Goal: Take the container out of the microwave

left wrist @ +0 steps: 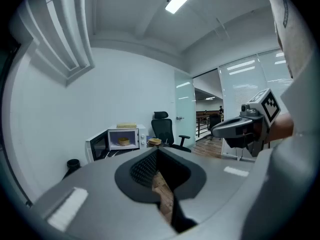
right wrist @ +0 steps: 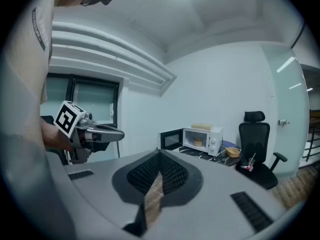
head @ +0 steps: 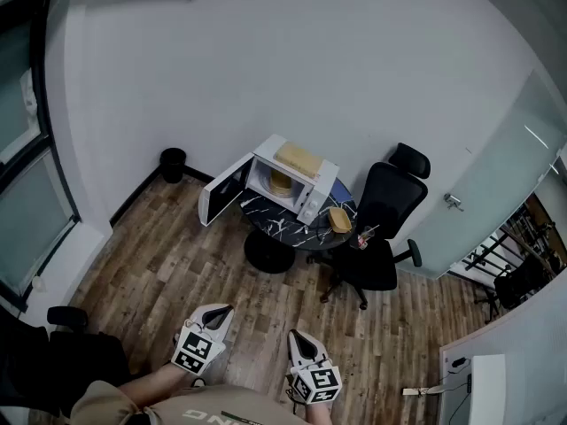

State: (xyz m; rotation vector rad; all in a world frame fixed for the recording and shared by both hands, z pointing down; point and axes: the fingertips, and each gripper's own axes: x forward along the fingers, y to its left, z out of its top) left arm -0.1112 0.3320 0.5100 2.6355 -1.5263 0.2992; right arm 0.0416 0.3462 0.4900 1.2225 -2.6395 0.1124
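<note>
Door open on microwave (head: 314, 197), container (head: 280, 182) inside, far from me. My left tool (head: 218, 313) and right tool (head: 298, 338) pinched together, empty; fetch not begun.

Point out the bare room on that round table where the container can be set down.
Free: the dark tabletop in front of the microwave, between its open door and the tan tray. Crowded: the table's far right edge, hemmed by tray and chair.
</note>
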